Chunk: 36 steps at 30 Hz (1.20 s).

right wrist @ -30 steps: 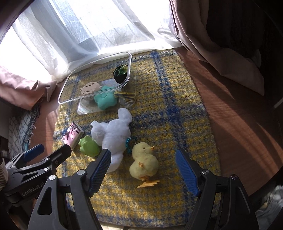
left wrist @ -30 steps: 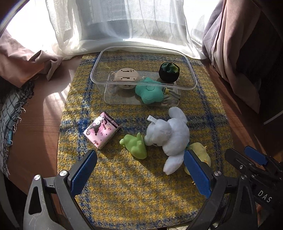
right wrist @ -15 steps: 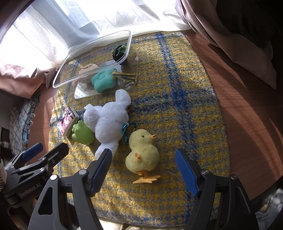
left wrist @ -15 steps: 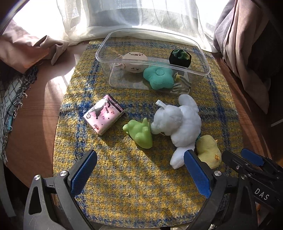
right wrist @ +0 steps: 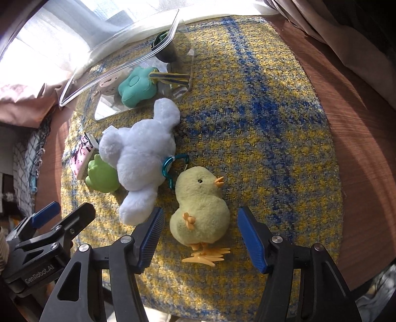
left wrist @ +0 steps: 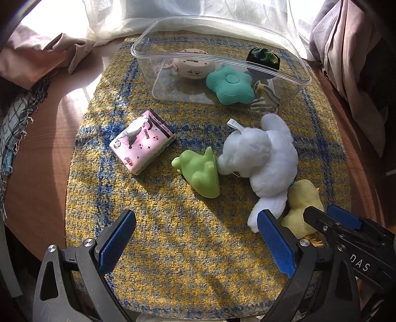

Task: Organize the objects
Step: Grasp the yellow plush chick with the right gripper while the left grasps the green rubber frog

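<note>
Nearest the right wrist camera, the right claw (right wrist: 200, 237) is spread wide with the yellow chick (right wrist: 200, 208) standing between its blue pads, neither pad touching it. The left claw (left wrist: 195, 242) is likewise spread, holding nothing, over bare yellow-and-blue woven mat (left wrist: 173, 247) that covers the round wooden bench (left wrist: 37, 173). Just beyond the chick, a teal carabiner (right wrist: 170, 166) links toward the white plush (left wrist: 264, 161), which lies on its side beside the chick. The green frog toy (left wrist: 200, 173) rests against the plush's head, and the pink tissue pack (left wrist: 142, 145) lies near the frog, apart from it. Farther back stands the clear plastic bin (left wrist: 173, 55), holding a beige round toy (left wrist: 193, 65), a teal flower cushion (left wrist: 230, 84), a striped item (left wrist: 266, 97) and a dark cup-like object (left wrist: 263, 58). Sheer curtains (left wrist: 185, 12) hang behind.
</note>
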Each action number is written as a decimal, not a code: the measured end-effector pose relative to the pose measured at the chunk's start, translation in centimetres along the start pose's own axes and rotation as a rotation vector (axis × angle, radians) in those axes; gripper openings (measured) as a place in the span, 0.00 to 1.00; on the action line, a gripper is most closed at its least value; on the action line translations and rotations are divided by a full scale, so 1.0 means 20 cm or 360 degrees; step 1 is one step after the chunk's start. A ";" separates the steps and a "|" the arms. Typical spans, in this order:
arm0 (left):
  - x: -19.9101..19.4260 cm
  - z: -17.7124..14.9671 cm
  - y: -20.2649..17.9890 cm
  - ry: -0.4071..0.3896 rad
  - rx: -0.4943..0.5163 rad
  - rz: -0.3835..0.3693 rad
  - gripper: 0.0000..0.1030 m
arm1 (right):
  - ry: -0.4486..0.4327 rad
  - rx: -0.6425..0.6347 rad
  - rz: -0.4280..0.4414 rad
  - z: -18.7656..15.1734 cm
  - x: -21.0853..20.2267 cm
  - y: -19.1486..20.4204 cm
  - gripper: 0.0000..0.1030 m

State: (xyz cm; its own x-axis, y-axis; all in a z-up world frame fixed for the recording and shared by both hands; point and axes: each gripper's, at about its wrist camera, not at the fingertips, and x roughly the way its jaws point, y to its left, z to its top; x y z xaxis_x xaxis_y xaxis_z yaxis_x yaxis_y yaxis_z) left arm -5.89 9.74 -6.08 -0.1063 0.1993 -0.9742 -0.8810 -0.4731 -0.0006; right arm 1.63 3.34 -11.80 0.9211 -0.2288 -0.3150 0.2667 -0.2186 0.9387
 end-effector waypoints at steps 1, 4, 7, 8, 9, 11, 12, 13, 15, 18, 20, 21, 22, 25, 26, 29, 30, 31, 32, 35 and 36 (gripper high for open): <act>0.00 0.00 0.00 0.0001 0.0001 0.0001 0.97 | 0.0008 -0.0003 -0.0001 0.00 0.01 0.00 0.60; 0.02 0.00 0.01 0.0015 -0.0010 0.0004 0.97 | 0.0027 -0.0007 -0.0001 0.02 0.03 -0.01 0.58; 0.04 0.01 0.02 0.0032 -0.0022 0.0010 0.97 | 0.0051 -0.0019 0.0007 0.02 0.06 0.00 0.55; 0.05 0.00 0.02 0.0039 -0.0027 0.0011 0.97 | 0.0058 -0.0020 0.0003 0.03 0.06 0.00 0.54; 0.06 0.00 0.03 0.0047 -0.0035 0.0011 0.97 | 0.0065 -0.0021 0.0000 0.03 0.07 0.01 0.53; 0.07 0.00 0.04 0.0060 -0.0045 0.0011 0.97 | 0.0079 -0.0023 -0.0006 0.03 0.09 0.01 0.53; 0.08 0.00 0.04 0.0065 -0.0049 0.0011 0.97 | 0.0083 -0.0027 -0.0013 0.04 0.10 0.01 0.53; 0.09 0.00 0.04 0.0074 -0.0053 0.0011 0.97 | 0.0086 -0.0029 -0.0018 0.04 0.10 0.01 0.53; 0.10 -0.01 0.05 0.0086 -0.0066 0.0007 0.97 | 0.0091 -0.0031 -0.0030 0.05 0.11 0.01 0.51; 0.12 -0.01 0.06 0.0096 -0.0070 0.0002 0.97 | 0.0105 -0.0035 -0.0045 0.05 0.13 0.00 0.50; 0.12 -0.01 0.06 0.0102 -0.0076 -0.0008 0.97 | 0.0115 -0.0036 -0.0052 0.05 0.14 0.01 0.49; 0.12 -0.01 0.07 0.0104 -0.0078 -0.0015 0.97 | 0.0116 -0.0040 -0.0054 0.05 0.14 0.01 0.48; 0.13 -0.01 0.07 0.0106 -0.0077 -0.0021 0.97 | 0.0112 -0.0039 -0.0062 0.05 0.14 0.01 0.48; 0.13 -0.01 0.07 0.0107 -0.0070 -0.0024 0.97 | 0.0097 -0.0049 -0.0077 0.05 0.14 0.02 0.47; 0.13 0.00 0.07 0.0109 -0.0067 -0.0027 0.97 | 0.0093 -0.0048 -0.0074 0.05 0.14 0.03 0.47; 0.13 0.00 0.07 0.0121 -0.0062 -0.0055 0.97 | 0.0084 -0.0033 -0.0038 0.05 0.13 0.04 0.47; 0.12 0.01 0.06 0.0120 -0.0059 -0.0068 0.97 | 0.0082 -0.0032 -0.0024 0.05 0.13 0.04 0.47; 0.12 0.02 0.06 0.0120 -0.0055 -0.0076 0.97 | 0.0073 -0.0032 -0.0013 0.05 0.11 0.05 0.47; 0.11 0.02 0.06 0.0122 -0.0051 -0.0085 0.97 | 0.0061 -0.0032 -0.0006 0.05 0.10 0.06 0.47; 0.10 0.06 0.05 0.0136 -0.0028 -0.0134 0.97 | 0.0020 -0.0024 0.0016 0.06 0.05 0.07 0.47; 0.09 0.07 0.05 0.0139 -0.0018 -0.0149 0.97 | 0.0009 -0.0020 0.0028 0.07 0.03 0.07 0.47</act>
State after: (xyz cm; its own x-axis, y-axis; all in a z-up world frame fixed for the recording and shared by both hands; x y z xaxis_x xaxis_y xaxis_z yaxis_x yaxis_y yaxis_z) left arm -7.59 10.87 -7.60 0.0173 0.1680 -0.9856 -0.8799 -0.4657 -0.0948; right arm 2.16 1.56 -10.79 0.9273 -0.2272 -0.2976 0.2540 -0.2023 0.9458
